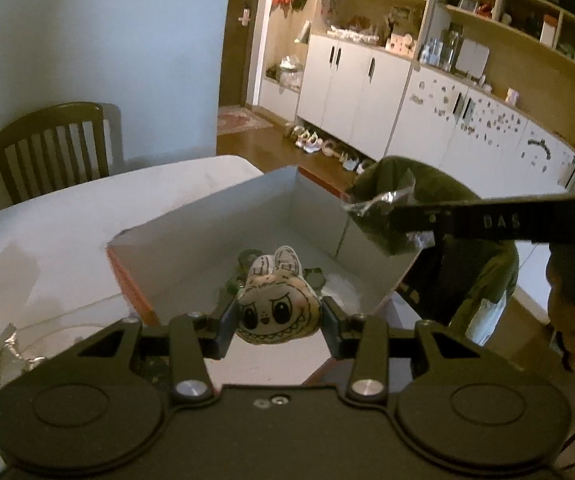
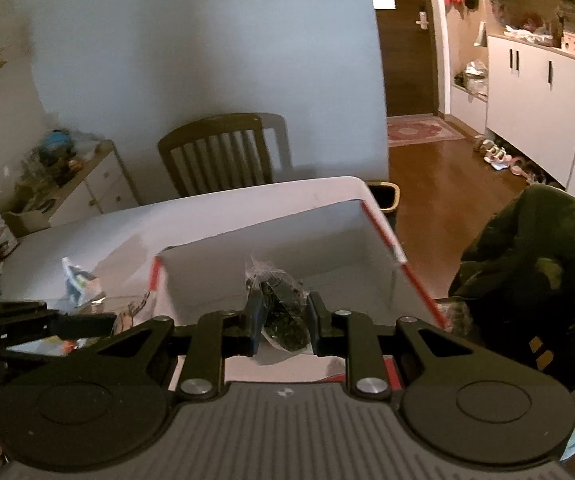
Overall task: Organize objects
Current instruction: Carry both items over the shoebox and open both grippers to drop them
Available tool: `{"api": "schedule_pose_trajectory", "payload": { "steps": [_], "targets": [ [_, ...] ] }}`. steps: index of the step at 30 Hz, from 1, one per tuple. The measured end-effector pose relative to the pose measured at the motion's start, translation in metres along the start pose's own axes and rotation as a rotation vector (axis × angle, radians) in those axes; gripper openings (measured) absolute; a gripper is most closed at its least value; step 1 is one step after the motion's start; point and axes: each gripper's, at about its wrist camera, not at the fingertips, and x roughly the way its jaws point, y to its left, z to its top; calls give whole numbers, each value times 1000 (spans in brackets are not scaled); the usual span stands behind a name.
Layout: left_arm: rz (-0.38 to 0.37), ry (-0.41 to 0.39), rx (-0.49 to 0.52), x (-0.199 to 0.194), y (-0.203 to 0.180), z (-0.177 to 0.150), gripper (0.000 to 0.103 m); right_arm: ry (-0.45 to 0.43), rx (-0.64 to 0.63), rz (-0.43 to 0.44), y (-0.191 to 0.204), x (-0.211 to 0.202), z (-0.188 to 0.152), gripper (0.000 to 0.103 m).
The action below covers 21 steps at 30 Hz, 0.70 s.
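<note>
My left gripper is shut on a beige plush toy with rabbit ears and a toothy grin, held by its sides. It hangs over the near edge of an open box, white inside and red outside. My right gripper is shut on a clear plastic bag of dark green pieces, over the near rim of the same box. In the left wrist view that bag shows at the box's right corner. Dark green items and white plastic lie on the box floor.
The box sits on a white table with a wooden chair behind it. A small colourful packet and foil wrappers lie left of the box. A green garment is right of the box, and a bin stands past the table's corner.
</note>
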Motion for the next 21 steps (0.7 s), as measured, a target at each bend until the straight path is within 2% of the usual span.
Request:
{"api": "schedule_pose_trajectory", "payload": {
  "steps": [9,21],
  "targets": [
    [12,93,18,53,-19,17,43,32,-2,-40,-33,41,18,23],
    [63,302,17,125,-17,23,43,144,-48,-111,-37,116,29,23]
  ]
}}
